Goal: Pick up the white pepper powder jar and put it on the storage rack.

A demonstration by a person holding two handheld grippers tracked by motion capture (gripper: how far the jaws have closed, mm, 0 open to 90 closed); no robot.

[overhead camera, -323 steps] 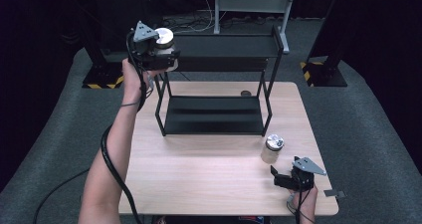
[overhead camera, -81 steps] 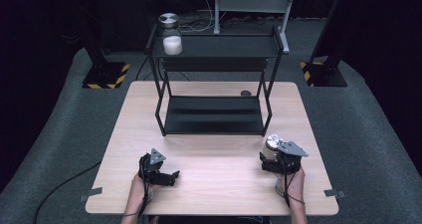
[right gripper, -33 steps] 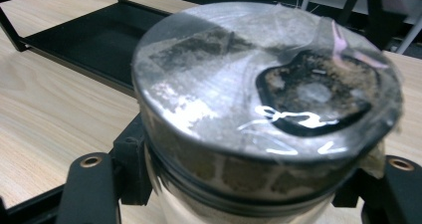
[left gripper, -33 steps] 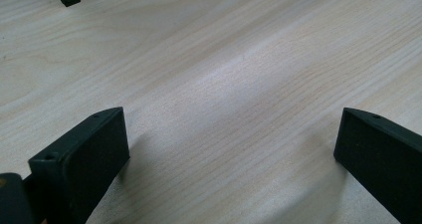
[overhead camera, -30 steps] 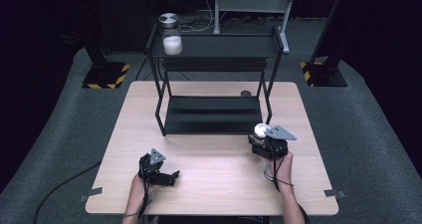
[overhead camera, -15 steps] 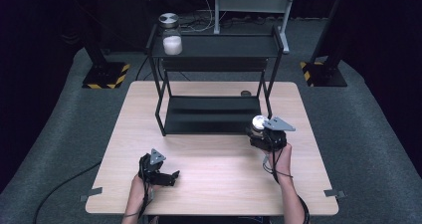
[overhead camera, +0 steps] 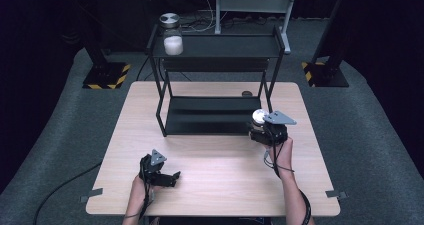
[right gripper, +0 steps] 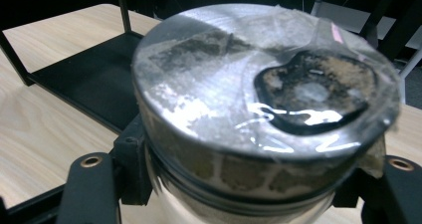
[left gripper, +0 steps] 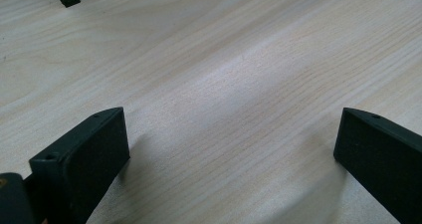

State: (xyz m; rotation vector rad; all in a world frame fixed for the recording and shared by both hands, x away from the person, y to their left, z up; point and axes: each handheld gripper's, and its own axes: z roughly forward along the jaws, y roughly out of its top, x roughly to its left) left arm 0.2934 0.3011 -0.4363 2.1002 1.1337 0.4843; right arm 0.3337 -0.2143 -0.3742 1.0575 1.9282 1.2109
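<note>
The right gripper has its jaws clamped on a jar, which sits between them just under its silver lid and is held above the table beside the front right leg of the black rack. The left gripper rests low near the table's front edge, jaws spread wide over bare wood.

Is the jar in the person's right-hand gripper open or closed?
Closed. A silver lid, covered with clear tape, sits on top of the jar that the right gripper grips.
</note>
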